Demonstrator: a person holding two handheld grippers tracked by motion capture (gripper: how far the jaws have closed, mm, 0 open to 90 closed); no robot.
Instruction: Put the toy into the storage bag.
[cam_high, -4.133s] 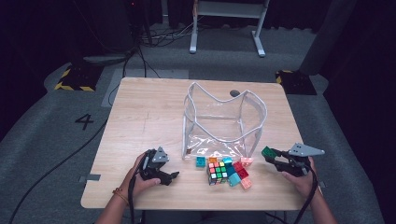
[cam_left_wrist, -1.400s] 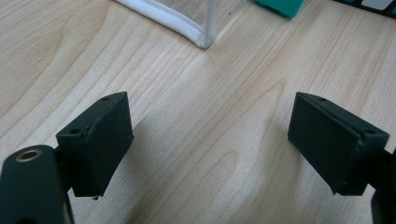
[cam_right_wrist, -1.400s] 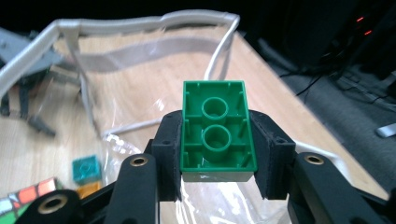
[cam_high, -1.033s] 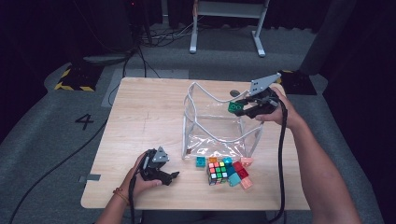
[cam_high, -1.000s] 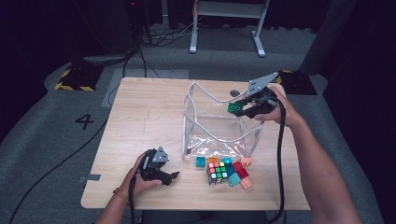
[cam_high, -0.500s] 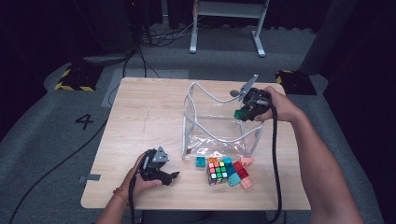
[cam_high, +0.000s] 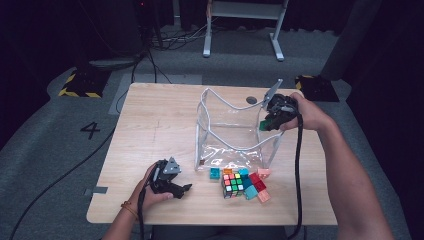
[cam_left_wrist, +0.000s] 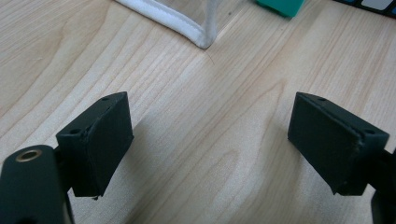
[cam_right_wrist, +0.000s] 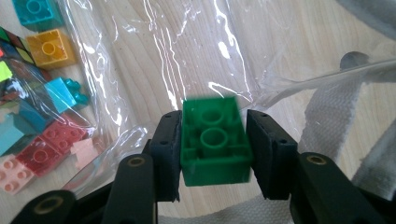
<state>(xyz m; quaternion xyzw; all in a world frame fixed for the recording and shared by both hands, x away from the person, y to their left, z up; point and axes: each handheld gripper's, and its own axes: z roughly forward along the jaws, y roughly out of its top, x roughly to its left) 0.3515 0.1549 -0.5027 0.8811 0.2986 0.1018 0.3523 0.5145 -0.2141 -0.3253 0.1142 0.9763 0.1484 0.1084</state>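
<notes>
R gripper (cam_high: 268, 121) goes from the table's 4 o'clock edge up to 2 o'clock, now over the clear bag's (cam_high: 235, 135) open top, carrying the green brick (cam_right_wrist: 214, 140). It tips nose-down vs a sec ago. Jaws have just been opening, brick between them, a slight gap showing at one pad.

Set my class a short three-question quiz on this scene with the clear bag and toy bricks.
1. True or false: the left gripper holds something.
2. What colour is the brick between the right gripper's jaws?
3. The right gripper is: A at the clear bag's opening; B beside the puzzle cube; C off the table.
Key: 1 false, open and empty. 2 green; those jaws have just been opening, brick between them. 3 A.
</notes>
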